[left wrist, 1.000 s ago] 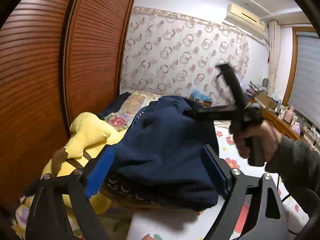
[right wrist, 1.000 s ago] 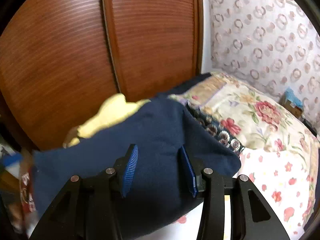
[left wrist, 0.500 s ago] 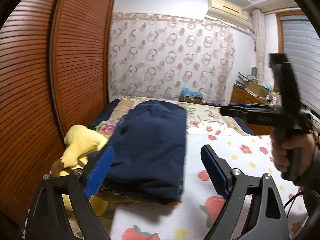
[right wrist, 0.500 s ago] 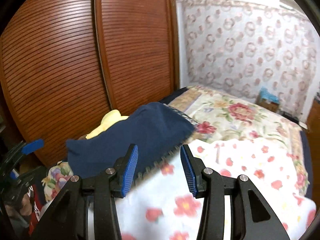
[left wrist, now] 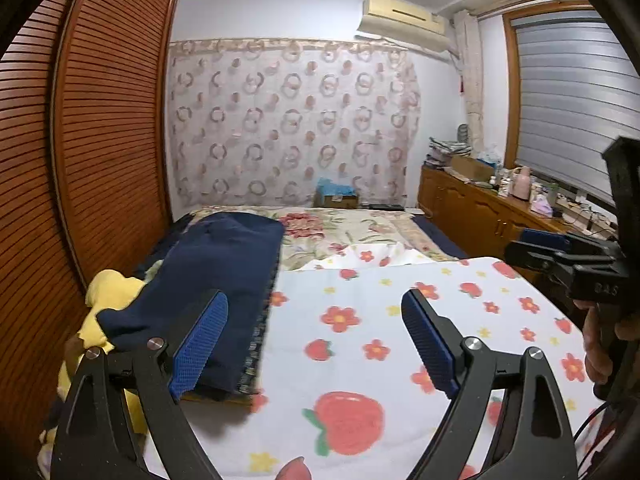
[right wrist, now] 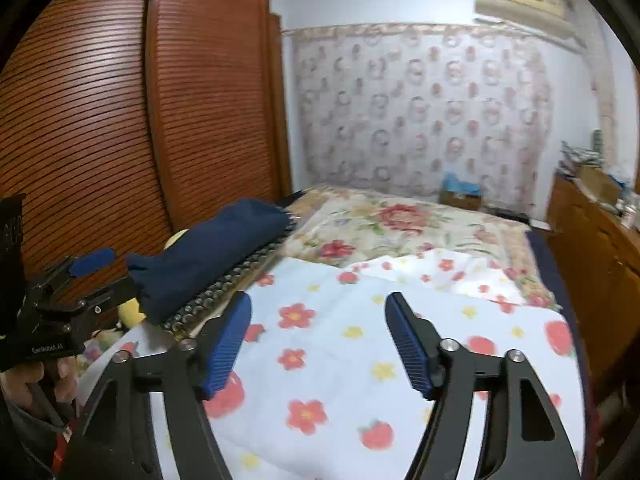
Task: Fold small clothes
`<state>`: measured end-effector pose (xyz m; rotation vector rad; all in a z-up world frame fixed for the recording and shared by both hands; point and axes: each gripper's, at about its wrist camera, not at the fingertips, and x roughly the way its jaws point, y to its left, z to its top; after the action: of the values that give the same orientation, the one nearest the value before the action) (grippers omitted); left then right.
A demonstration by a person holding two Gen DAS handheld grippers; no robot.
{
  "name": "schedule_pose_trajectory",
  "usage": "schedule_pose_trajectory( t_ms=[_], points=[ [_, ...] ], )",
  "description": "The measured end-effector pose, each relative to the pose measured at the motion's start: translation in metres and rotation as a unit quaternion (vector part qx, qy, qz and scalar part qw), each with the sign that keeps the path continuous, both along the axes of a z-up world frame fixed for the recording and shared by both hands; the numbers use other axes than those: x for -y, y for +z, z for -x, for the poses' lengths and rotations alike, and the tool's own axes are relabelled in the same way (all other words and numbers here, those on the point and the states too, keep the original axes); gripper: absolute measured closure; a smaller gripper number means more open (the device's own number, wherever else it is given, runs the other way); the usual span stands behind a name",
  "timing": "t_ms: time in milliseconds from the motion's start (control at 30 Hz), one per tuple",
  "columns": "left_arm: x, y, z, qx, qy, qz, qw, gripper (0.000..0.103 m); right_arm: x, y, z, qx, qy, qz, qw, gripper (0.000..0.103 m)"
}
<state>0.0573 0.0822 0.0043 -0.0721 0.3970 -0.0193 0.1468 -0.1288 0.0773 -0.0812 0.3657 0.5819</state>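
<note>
Now the folded navy garment [left wrist: 216, 276] lies along the left edge of the bed, on a dark patterned cloth [right wrist: 224, 288] and up against a yellow plush toy [left wrist: 108, 300], with the slatted wooden wardrobe [left wrist: 80, 152] right behind it. Left gripper [left wrist: 316, 340] hangs wide apart over the strawberry-and-flower sheet [left wrist: 360, 320], nothing between its blue pads [left wrist: 200, 340]. Right gripper [right wrist: 320, 340] is spreading its jaws as we speak, empty too, hovering above the same sheet well clear of the garment.
</note>
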Motion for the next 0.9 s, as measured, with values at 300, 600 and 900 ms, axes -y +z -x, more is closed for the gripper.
schedule_pose_trajectory(
  t_ms=[300,600,900],
  points=[
    [0.031,0.018,0.004,0.001,-0.001,-0.021,0.9998,0.014,0.020,0.001,0.073,0.012,-0.065,-0.037,0.997,0.030],
    [0.043,0.025,0.003,0.003,-0.016,-0.019,0.9997,0.014,-0.003,-0.014,0.100,0.023,-0.100,-0.048,0.994,0.030],
    [0.045,0.027,0.003,0.003,-0.013,-0.020,0.9997,0.014,-0.012,-0.023,0.111,0.023,-0.115,-0.052,0.992,0.030]
  ],
)
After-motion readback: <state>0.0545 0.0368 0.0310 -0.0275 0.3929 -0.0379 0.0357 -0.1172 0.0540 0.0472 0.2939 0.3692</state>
